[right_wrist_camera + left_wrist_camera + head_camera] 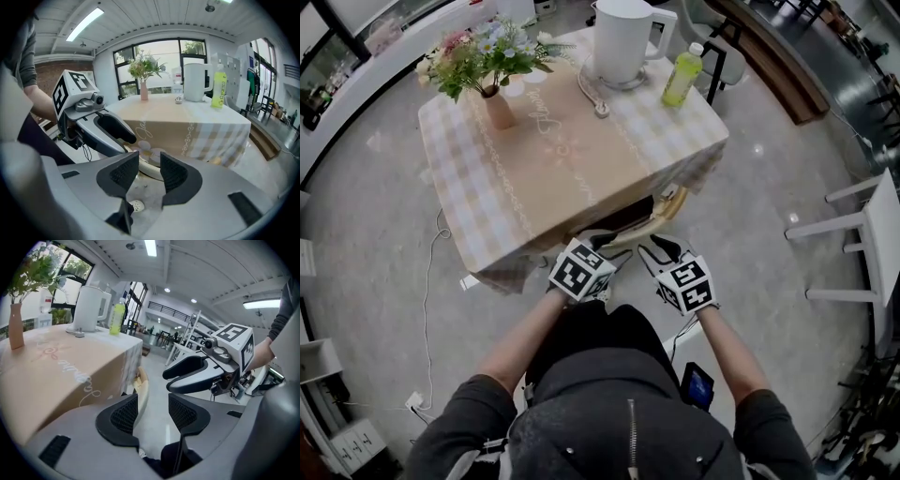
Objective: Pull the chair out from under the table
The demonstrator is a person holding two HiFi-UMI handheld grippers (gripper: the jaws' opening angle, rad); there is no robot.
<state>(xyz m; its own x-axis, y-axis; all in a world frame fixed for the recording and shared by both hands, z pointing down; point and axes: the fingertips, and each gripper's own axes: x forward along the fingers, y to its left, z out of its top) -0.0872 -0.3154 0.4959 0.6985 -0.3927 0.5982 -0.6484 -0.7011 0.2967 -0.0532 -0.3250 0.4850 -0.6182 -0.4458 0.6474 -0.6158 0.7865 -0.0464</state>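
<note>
The chair is tucked under the table (534, 178), which wears a checked cloth. Only its curved pale wooden back rail (661, 220) shows, at the table's near edge. My left gripper (614, 251) hovers just short of the rail's left end with its jaws apart. In the left gripper view the rail (142, 386) stands just beyond the left pad, and only floor lies between the pads of the left gripper (153, 412). My right gripper (661, 251) is beside it, also open. In the right gripper view the rail (150, 165) runs just past the tips of the right gripper (149, 172), and no pad presses on it.
On the table stand a vase of flowers (492, 94), a white kettle (622, 39) and a green bottle (682, 75). White furniture (862, 234) stands at the right. A cable (427, 309) trails over the floor at the left. The person's legs are right behind the grippers.
</note>
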